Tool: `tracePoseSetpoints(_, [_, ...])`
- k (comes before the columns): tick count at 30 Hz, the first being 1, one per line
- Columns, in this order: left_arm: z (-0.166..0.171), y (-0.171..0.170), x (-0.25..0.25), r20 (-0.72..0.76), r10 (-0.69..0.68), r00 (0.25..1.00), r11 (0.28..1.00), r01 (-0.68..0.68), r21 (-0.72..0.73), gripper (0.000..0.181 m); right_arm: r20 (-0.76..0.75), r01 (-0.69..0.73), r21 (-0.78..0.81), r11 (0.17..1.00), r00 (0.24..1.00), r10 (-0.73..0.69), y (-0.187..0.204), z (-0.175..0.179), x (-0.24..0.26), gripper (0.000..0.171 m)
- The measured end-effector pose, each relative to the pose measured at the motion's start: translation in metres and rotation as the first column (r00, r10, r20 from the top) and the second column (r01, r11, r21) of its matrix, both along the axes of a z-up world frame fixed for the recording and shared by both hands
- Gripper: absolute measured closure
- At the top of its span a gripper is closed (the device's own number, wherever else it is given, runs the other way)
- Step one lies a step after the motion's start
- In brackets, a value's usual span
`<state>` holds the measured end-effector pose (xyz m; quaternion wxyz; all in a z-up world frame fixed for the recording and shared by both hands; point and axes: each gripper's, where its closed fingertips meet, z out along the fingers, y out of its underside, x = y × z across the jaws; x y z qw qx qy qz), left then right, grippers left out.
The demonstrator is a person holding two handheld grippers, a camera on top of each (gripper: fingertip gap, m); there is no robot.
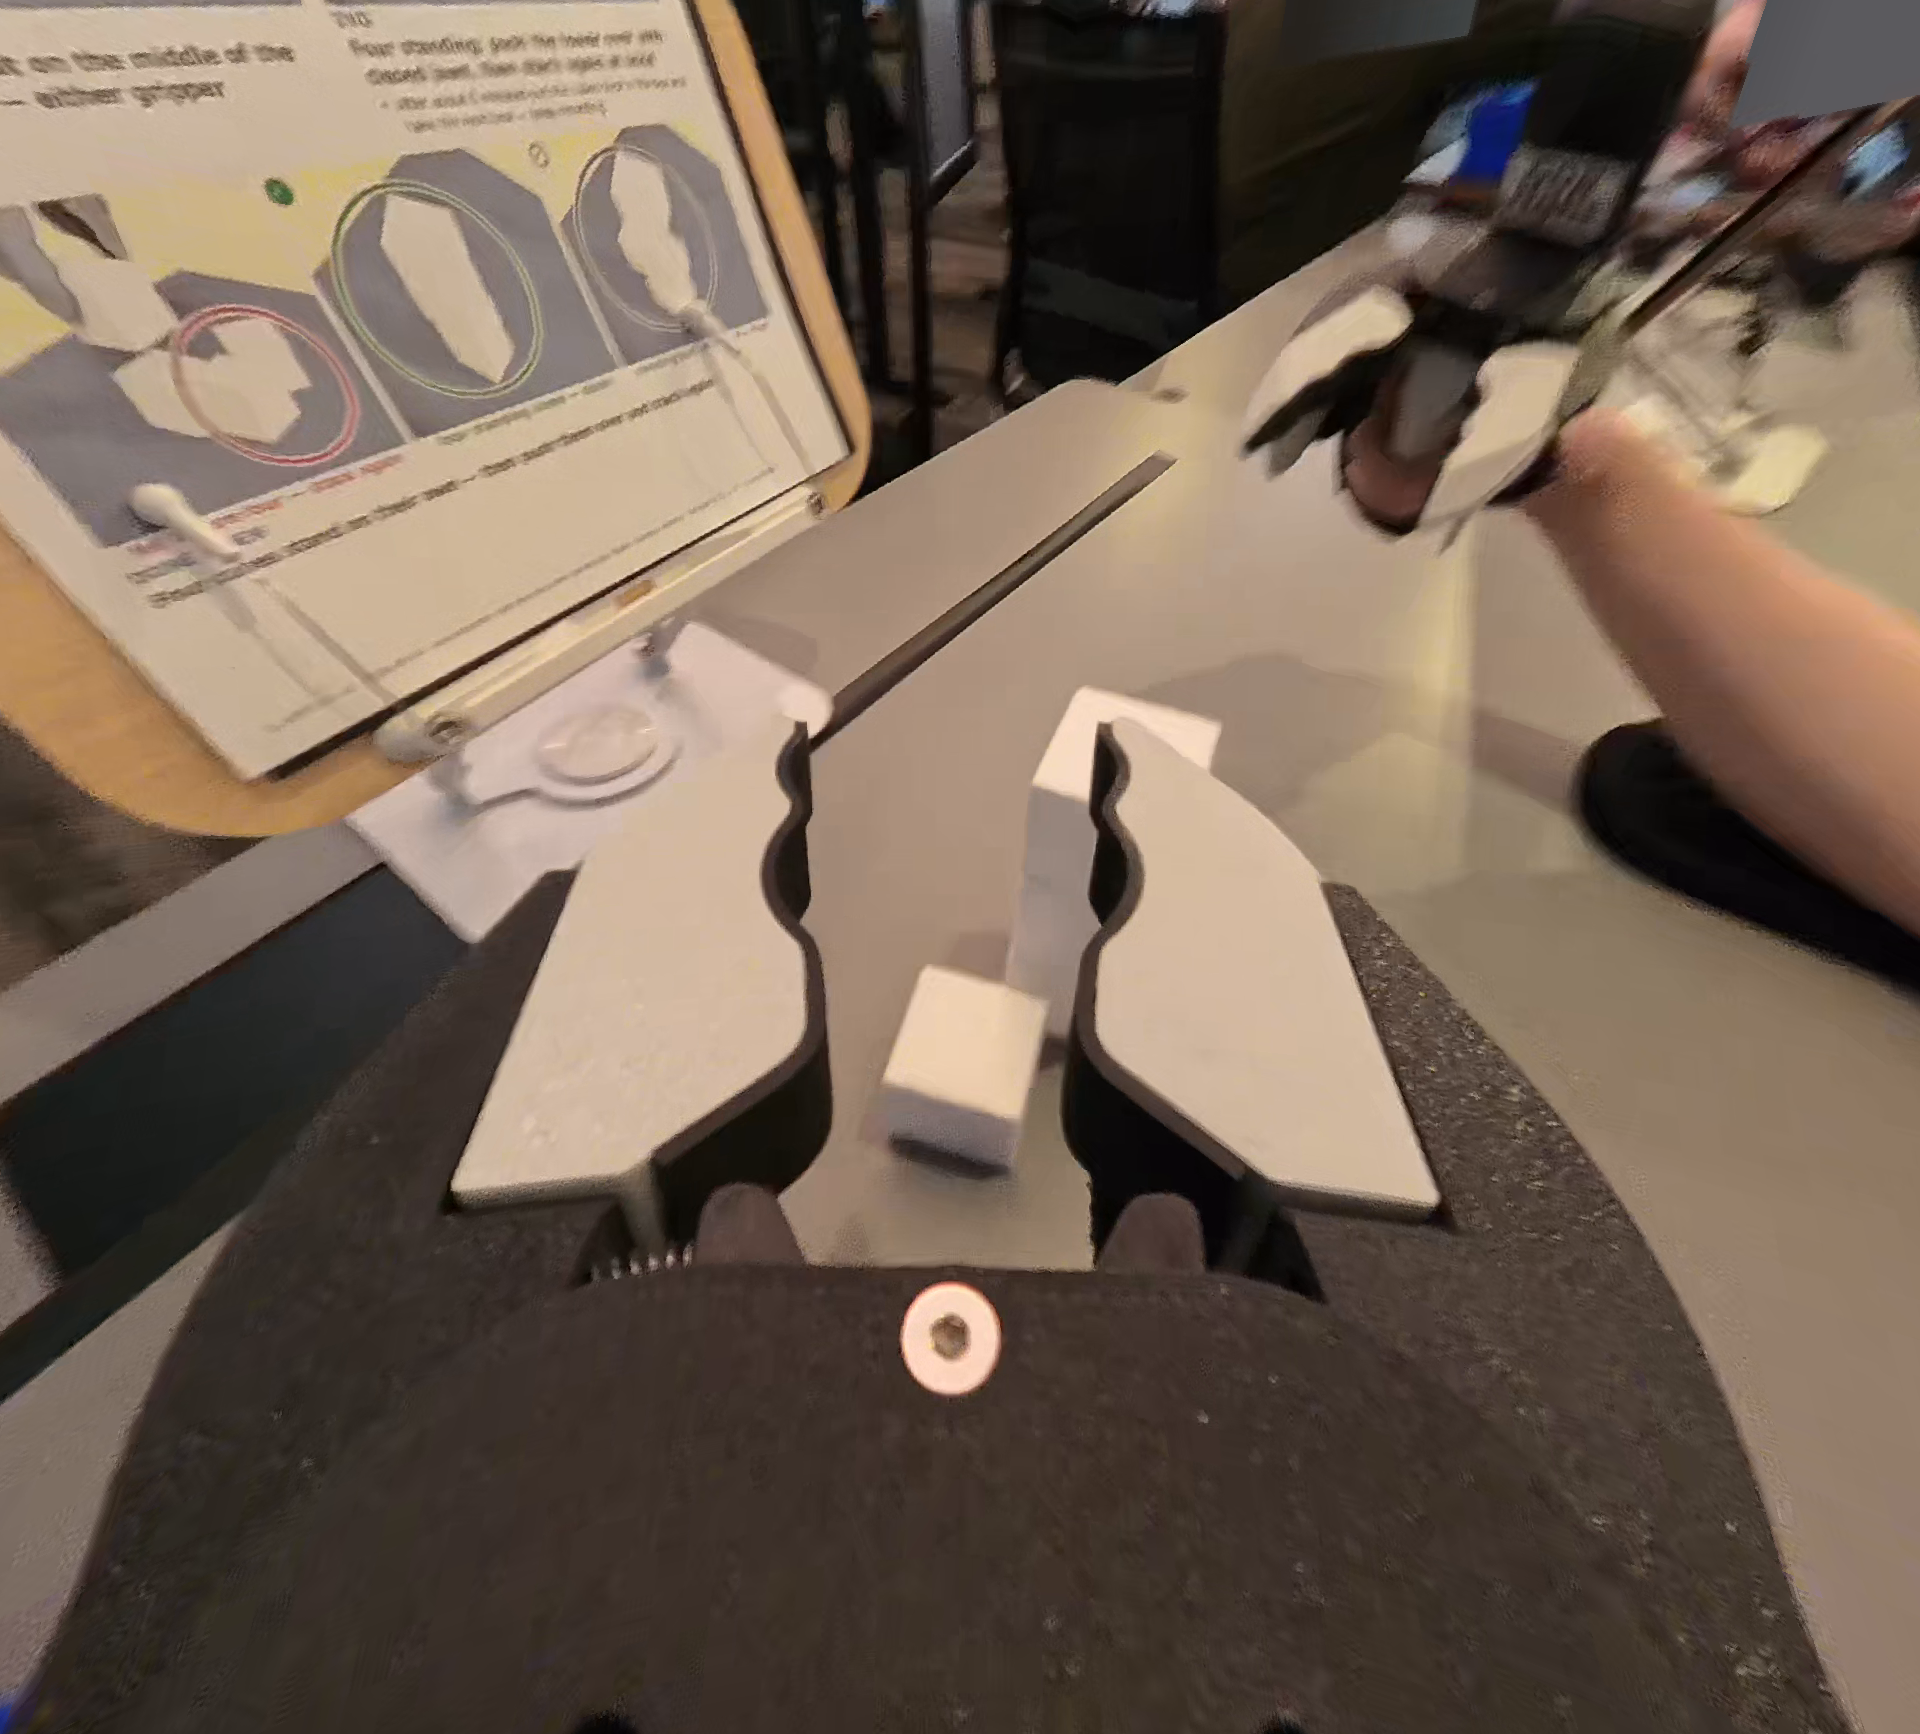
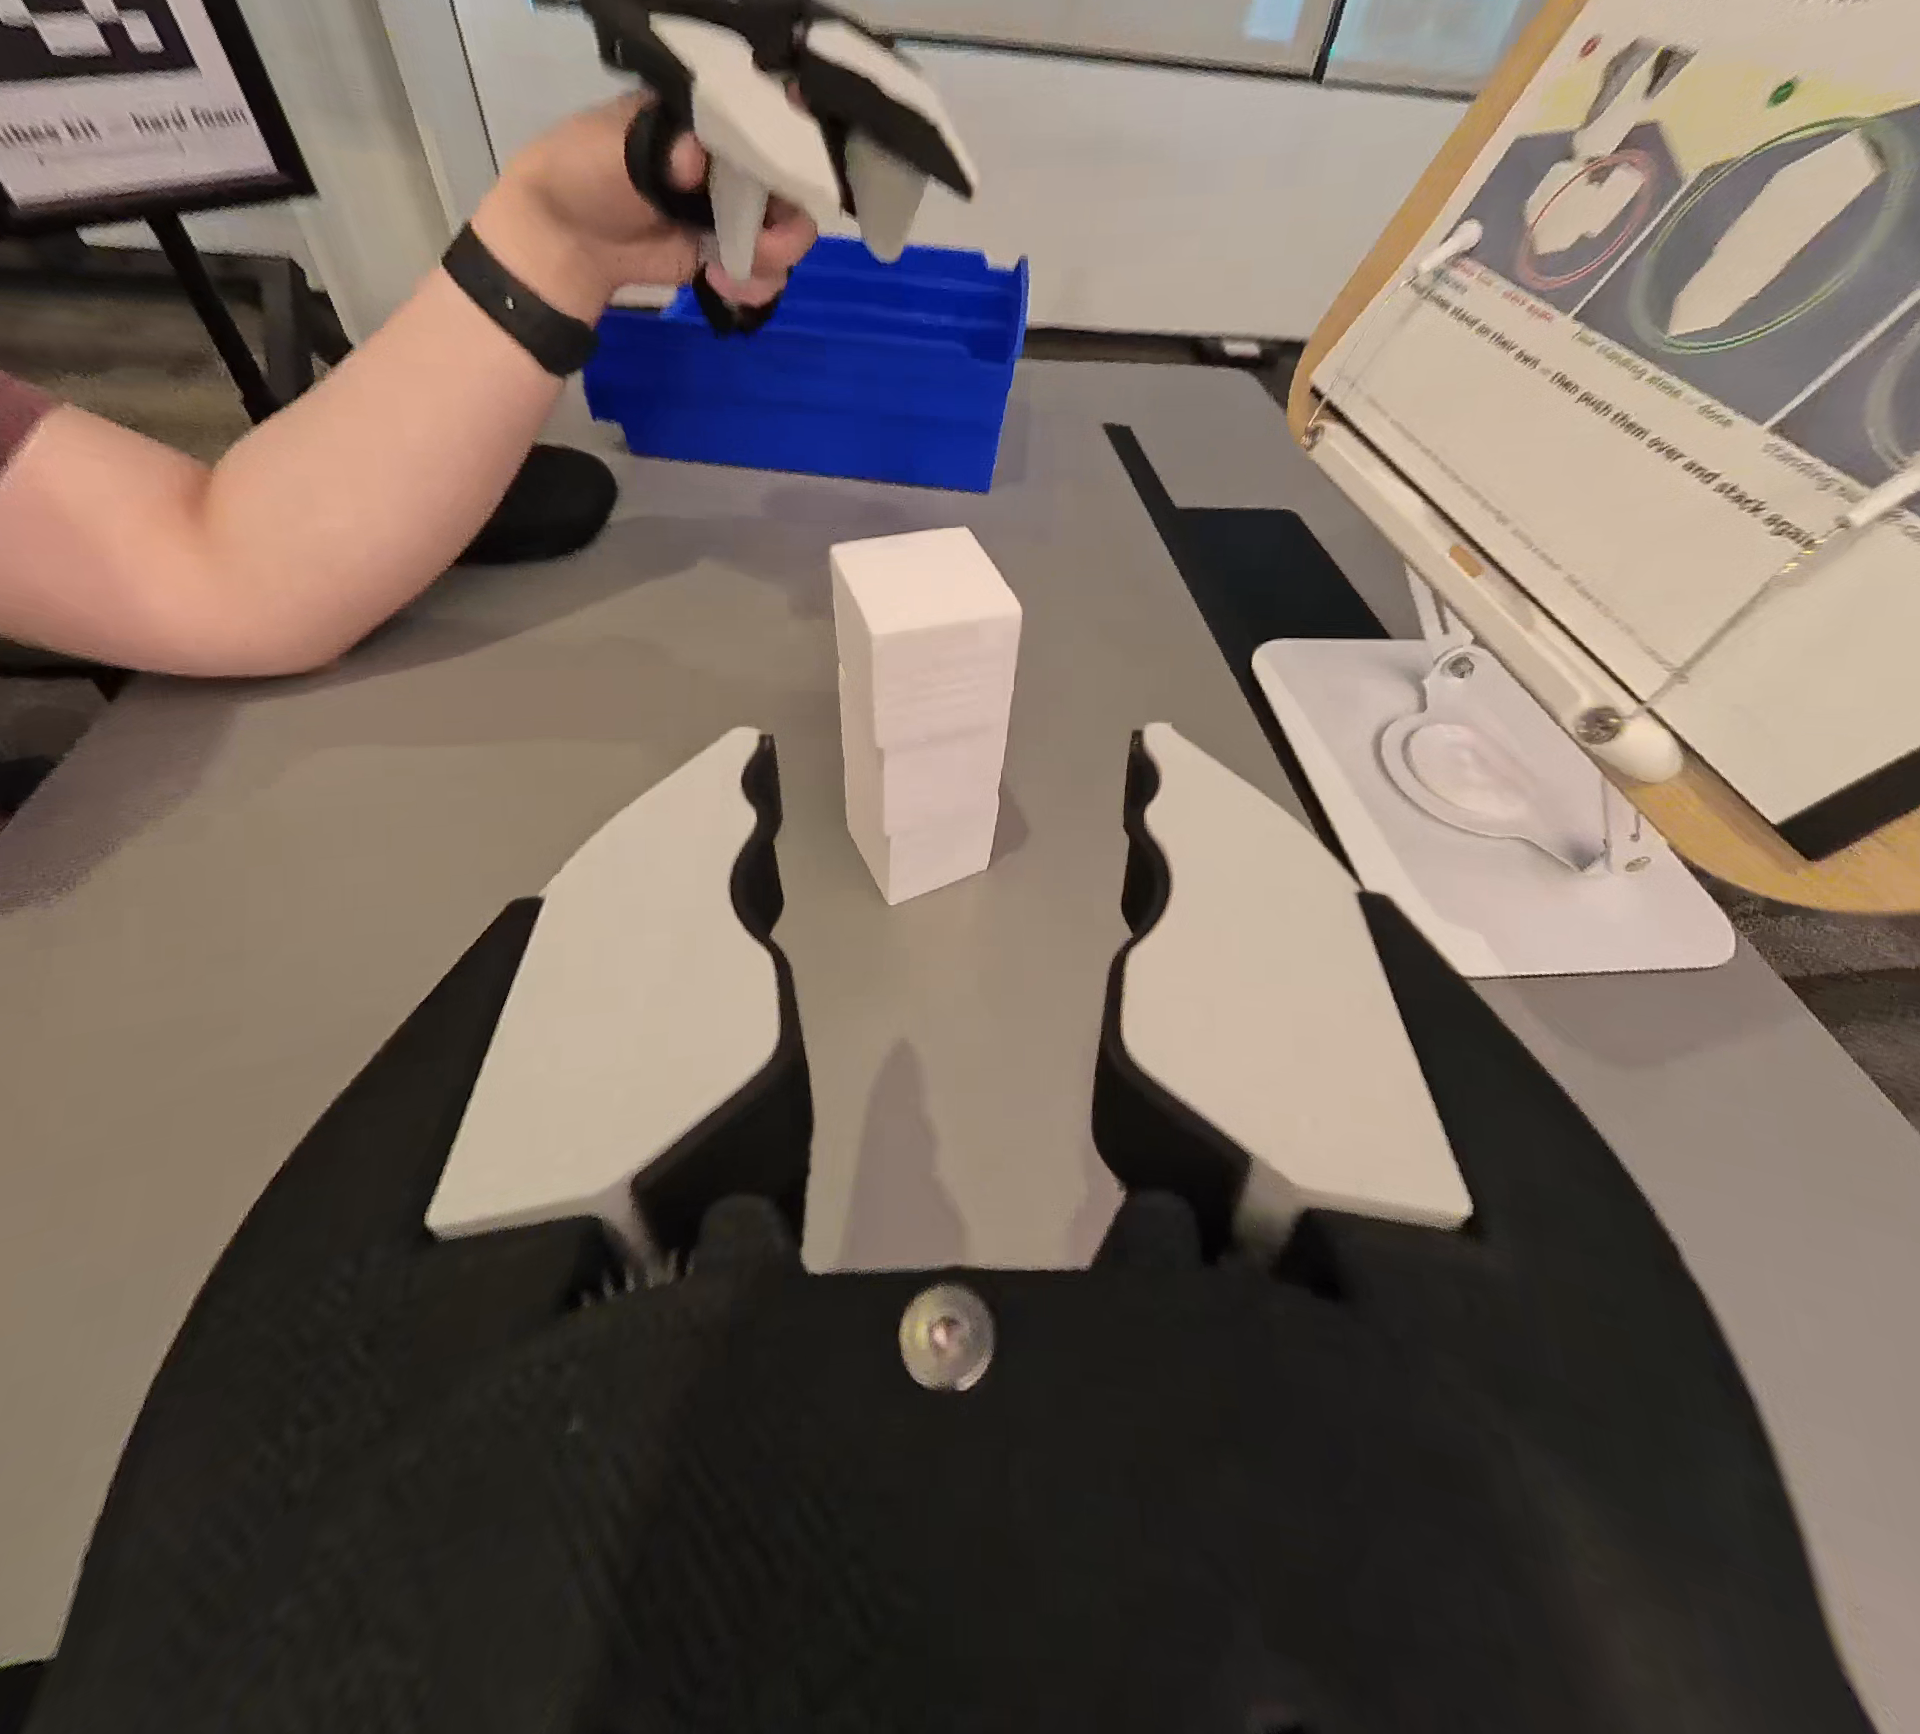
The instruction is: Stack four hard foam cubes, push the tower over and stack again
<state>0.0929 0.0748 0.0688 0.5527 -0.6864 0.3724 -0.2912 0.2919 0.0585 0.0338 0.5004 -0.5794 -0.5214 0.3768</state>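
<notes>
A tower of stacked white foam cubes (image 2: 925, 708) stands upright on the grey table (image 2: 312, 853), just beyond my right gripper (image 2: 953, 739), which is open, empty and level with it. In the left wrist view the tower (image 1: 1055, 811) is partly hidden behind the right finger. A single white cube (image 1: 961, 1066) lies tilted on the table beside the tower's foot, seen between the fingers. The tower hides this cube in the right wrist view. My left gripper (image 1: 951, 739) is open and empty, and it hangs high above the table behind the tower in the right wrist view (image 2: 816, 240). The right gripper (image 1: 1403, 406) shows blurred farther off.
A blue bin (image 2: 821, 375) sits at the table's far side. An instruction board (image 2: 1662, 282) on a white base (image 2: 1507, 811) stands to the right. A black strip (image 2: 1236, 562) lies beside it. A person's forearm (image 2: 208, 541) rests on the table at left. About 20 centimeters separates my left fingertips from my right.
</notes>
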Motion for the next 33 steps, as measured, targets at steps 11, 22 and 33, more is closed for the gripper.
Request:
tracePoseSetpoints(11, [-0.137, -0.002, 0.009, -0.321, -0.124, 0.939, 0.979, 0.063, -0.196, 0.116, -0.014, 0.012, -0.002, 1.0, 1.0, -0.012, 0.0, 0.008, 0.019, 0.107])
tracePoseSetpoints(22, [-0.18, 0.012, 0.025, -0.389, -0.163, 0.907, 0.978, 0.097, -0.184, 0.11, -0.087, 0.008, -0.036, 0.999, 0.996, -0.011, 0.001, 0.011, 0.032, 0.107])
tracePoseSetpoints(33, [-0.134, 0.011, 0.0, -0.434, -0.066, 0.899, 0.996, 0.036, -0.076, 0.125, -0.075, 0.027, -0.066, 0.997, 0.997, -0.032, 0.008, 0.001, 0.043, 0.107])
